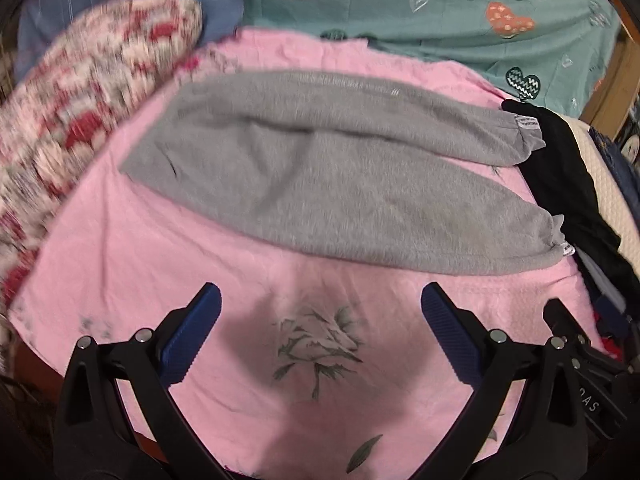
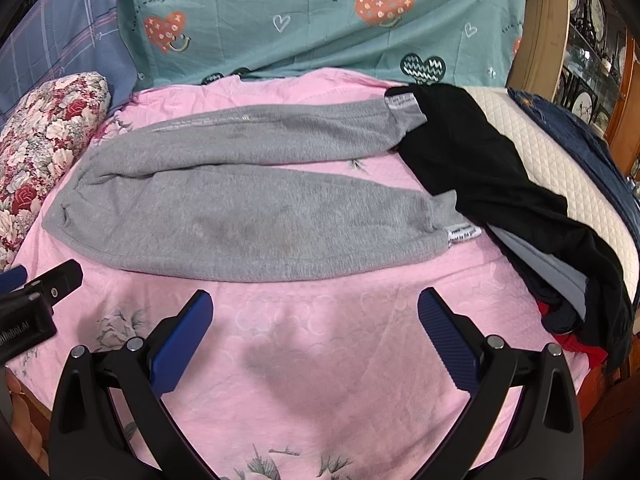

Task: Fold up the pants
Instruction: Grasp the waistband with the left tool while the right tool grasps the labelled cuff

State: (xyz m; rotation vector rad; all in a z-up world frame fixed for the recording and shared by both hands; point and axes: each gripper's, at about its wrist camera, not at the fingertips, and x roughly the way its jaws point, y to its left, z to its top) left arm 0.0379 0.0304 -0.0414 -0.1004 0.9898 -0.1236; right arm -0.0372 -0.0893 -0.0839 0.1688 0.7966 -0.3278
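Observation:
Grey sweatpants (image 1: 320, 168) (image 2: 240, 200) lie flat on a pink sheet (image 1: 200, 272) (image 2: 320, 340), waistband to the left, both legs stretched to the right with cuffs near a pile of clothes. My left gripper (image 1: 320, 312) is open above bare pink sheet, short of the near leg. In the right wrist view my right gripper (image 2: 314, 316) hovers over the sheet, also open, just in front of the near leg's lower edge. Neither holds anything. The right gripper's body (image 1: 580, 352) shows at the right edge of the left wrist view, the left gripper's body (image 2: 36, 300) at the left edge of the right view.
A floral pillow (image 1: 80, 92) (image 2: 44, 140) lies left of the waistband. A black garment (image 2: 500, 184) (image 1: 560, 176) tops a clothes pile at the right, touching the cuffs, beside a white quilted pad (image 2: 560, 176). Teal heart-print bedding (image 2: 320, 20) rises behind. Wooden furniture (image 2: 544, 32) stands far right.

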